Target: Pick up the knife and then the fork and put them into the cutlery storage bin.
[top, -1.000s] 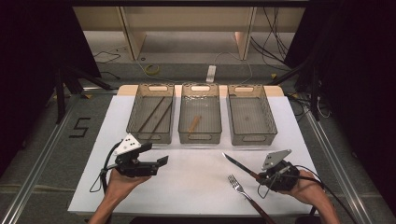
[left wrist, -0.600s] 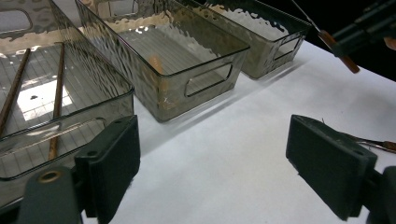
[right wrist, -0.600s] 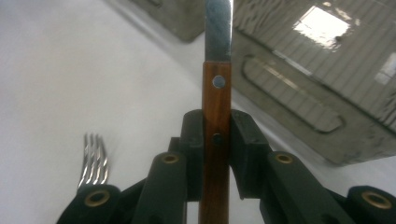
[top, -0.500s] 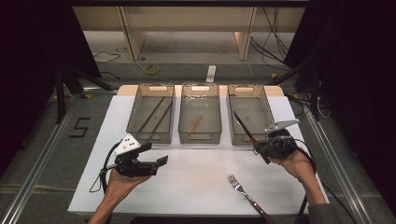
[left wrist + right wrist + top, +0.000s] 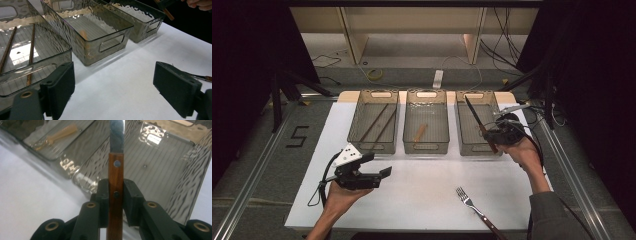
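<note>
Knife (image 5: 478, 123) up in the right half of the high view, clamped by its wooden handle in the right gripper (image 5: 502, 134), blade aimed over the right bin (image 5: 462, 135), probably for dropping in. Left gripper (image 5: 379, 165) lower left, jaws wide, holding nothing, likely just waiting. Fork (image 5: 472, 205) lying bottom center, looks next in line.

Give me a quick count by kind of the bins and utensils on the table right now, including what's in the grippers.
Clear bins: 3
Chopsticks: 2
Wooden utensil in the middle bin: 1
Knife, held in the right gripper: 1
Fork on the table: 1
Total: 8
</note>
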Action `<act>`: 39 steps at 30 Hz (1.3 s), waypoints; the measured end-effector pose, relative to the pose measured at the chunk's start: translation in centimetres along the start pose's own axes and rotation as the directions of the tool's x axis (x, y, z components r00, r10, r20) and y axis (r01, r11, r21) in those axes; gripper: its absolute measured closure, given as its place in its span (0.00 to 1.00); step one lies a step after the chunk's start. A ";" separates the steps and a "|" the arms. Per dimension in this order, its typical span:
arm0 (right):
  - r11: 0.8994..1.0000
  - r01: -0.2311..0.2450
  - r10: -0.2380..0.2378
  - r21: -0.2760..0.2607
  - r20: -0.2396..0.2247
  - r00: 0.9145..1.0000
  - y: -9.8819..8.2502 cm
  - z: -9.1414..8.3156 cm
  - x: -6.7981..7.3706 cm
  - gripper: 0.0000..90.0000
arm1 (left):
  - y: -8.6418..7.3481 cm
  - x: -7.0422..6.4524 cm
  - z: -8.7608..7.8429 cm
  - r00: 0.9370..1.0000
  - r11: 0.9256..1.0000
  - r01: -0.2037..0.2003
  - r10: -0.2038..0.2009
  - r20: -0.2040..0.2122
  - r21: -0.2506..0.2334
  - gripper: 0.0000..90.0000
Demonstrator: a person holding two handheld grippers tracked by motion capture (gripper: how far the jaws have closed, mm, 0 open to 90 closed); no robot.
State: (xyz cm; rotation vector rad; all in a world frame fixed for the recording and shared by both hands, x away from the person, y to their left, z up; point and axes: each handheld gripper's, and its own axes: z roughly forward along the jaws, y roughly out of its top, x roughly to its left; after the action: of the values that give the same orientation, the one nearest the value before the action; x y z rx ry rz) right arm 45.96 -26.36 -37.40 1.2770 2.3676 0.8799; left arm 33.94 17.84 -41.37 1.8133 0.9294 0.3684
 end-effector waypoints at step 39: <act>0.981 -0.173 0.169 0.092 0.050 0.984 2.9 5.8 -2.2 0.85 | 0.0 0.0 0.0 1.000 1.000 -0.001 0.001 0.001 0.000 0.19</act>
State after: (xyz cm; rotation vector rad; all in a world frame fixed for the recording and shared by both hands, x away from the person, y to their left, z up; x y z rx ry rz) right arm 52.06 -24.83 -39.96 1.5404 2.3196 0.7869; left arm 33.93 17.79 -41.40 1.8140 0.9282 0.3679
